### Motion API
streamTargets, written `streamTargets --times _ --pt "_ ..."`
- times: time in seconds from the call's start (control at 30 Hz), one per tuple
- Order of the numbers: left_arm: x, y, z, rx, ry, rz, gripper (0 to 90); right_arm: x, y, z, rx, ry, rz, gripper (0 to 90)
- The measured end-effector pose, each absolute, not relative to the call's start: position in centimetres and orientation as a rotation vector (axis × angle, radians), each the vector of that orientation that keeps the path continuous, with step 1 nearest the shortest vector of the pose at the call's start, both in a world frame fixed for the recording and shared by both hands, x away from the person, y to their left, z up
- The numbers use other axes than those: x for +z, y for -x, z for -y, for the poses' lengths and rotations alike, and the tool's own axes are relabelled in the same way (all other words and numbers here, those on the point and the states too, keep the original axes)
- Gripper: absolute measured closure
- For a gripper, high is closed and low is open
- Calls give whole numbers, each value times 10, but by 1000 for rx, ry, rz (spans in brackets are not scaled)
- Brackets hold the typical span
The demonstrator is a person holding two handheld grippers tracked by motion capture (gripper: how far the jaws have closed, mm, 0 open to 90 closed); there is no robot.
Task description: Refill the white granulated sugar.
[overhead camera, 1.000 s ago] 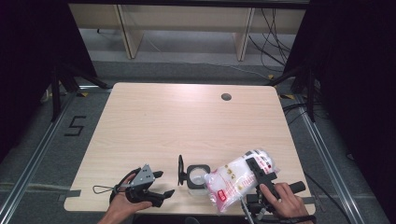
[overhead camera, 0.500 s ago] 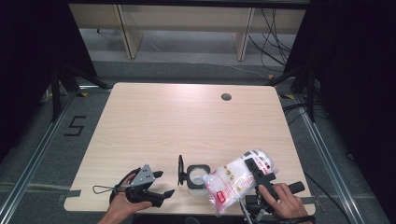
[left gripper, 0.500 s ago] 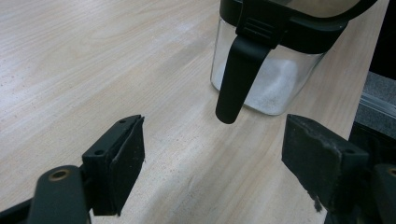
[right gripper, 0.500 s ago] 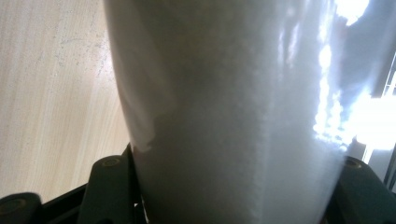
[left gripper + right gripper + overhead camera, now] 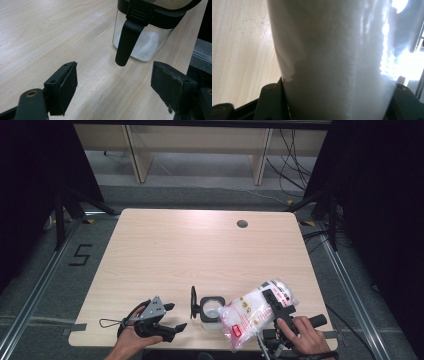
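Note:
A clear square container [image 5: 210, 306] [image 5: 143, 42] with a little white powder in it stands near the table's front edge. Its black lid [image 5: 193, 302] is flipped open to the left, and a black latch [image 5: 126, 40] hangs down its side. My right gripper [image 5: 274, 299] [image 5: 337, 102] is shut on a plastic bag of white powder [image 5: 247, 316] [image 5: 332, 57]. The bag is tilted, with its lower end just right of the container. My left gripper [image 5: 176, 316] [image 5: 113, 83] rests open to the left of the container, aimed at it, with nothing between its jaws.
The wooden table [image 5: 200, 250] has a round cable hole [image 5: 242, 224] at the back right. Shelving and cables stand on the floor beyond the far edge. A "5" mark [image 5: 80, 255] is on the floor at the left.

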State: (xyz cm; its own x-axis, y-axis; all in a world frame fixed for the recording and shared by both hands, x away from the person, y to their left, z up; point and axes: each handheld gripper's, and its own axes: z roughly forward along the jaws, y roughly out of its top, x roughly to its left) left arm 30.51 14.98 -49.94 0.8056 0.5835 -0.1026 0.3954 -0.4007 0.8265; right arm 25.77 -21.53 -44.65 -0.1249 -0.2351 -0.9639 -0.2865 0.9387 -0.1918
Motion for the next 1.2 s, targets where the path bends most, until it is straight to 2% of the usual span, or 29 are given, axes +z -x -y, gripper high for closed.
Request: streamTargets --times 1.2 --pt "-499 -305 -150 250 -2045 -724 208 -446 -256 217 44 376 -1708 427"
